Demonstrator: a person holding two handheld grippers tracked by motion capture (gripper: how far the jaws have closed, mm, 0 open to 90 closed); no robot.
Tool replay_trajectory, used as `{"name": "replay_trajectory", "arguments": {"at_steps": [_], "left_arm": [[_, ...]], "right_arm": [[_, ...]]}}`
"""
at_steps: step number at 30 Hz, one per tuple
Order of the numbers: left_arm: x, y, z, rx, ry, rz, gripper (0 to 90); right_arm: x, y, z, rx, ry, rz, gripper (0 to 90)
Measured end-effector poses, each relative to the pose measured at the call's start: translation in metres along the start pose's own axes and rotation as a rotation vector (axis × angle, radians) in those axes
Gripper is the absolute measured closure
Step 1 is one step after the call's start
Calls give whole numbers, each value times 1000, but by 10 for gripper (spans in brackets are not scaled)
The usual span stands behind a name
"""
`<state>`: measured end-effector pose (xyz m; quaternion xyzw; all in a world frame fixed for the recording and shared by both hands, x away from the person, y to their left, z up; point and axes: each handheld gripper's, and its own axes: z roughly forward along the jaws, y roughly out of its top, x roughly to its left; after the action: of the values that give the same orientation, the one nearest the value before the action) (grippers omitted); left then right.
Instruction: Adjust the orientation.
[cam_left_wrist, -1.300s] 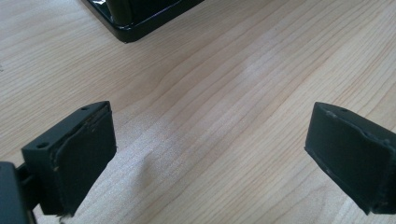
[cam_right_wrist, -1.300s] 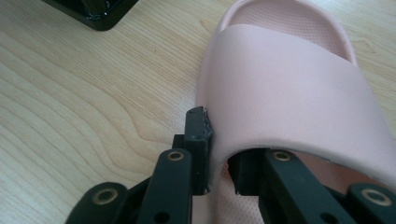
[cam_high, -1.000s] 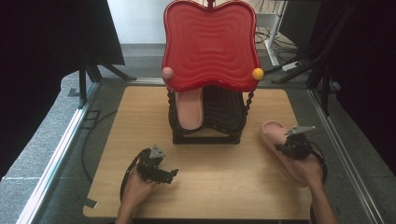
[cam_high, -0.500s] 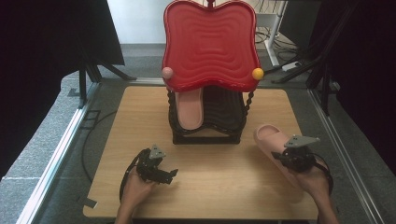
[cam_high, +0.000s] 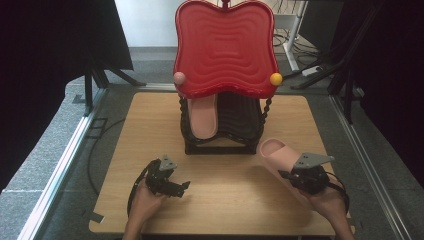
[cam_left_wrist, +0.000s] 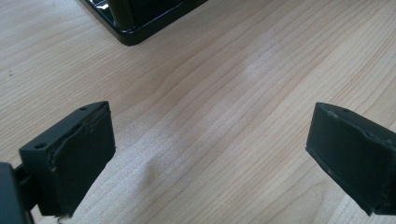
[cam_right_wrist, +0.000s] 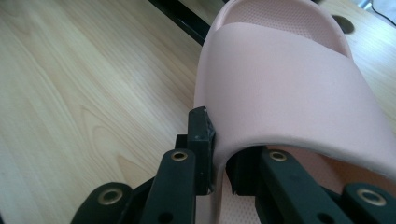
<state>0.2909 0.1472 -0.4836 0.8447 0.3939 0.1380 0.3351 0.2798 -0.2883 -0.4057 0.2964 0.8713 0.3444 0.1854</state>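
My right gripper (cam_high: 296, 175) is shut on a pink slipper (cam_high: 276, 156), pinching the edge of its strap (cam_right_wrist: 289, 88) between the pads and holding it off the table to the right of the rack. A black shoe rack (cam_high: 220, 135) with a red wavy top (cam_high: 225, 47) stands at the middle of the wooden table (cam_high: 150, 125). A second pink slipper (cam_high: 202, 117) rests on the rack's left side. My left gripper (cam_high: 172, 185) sits low at the front left, open with bare wood between its fingers (cam_left_wrist: 70, 154).
The rack's black base corner (cam_left_wrist: 135, 28) lies ahead of my left gripper. A pink ball (cam_high: 179, 78) and a yellow ball (cam_high: 275, 79) sit at the red top's corners. Metal rails (cam_high: 65, 160) border the table, with black stands and cables behind.
My right gripper has carried the slipper left and toward the front of the table, a little higher. The left gripper has stayed where it was.
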Motion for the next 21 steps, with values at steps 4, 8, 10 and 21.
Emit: {"name": "replay_trajectory", "arguments": {"at_steps": [4,8,10,21], "left_arm": [[0,0,0,0,-1,1,12],[-1,0,0,1,-2,1,13],[-1,0,1,2,-4,2,12],[0,-1,0,2,-3,3,13]], "right_arm": [[10,8,5,-13,16,-15,804],[19,17,13,-30,25,-11,804],[23,22,17,-36,24,-11,804],[45,55,40,-88,-12,40,805]]}}
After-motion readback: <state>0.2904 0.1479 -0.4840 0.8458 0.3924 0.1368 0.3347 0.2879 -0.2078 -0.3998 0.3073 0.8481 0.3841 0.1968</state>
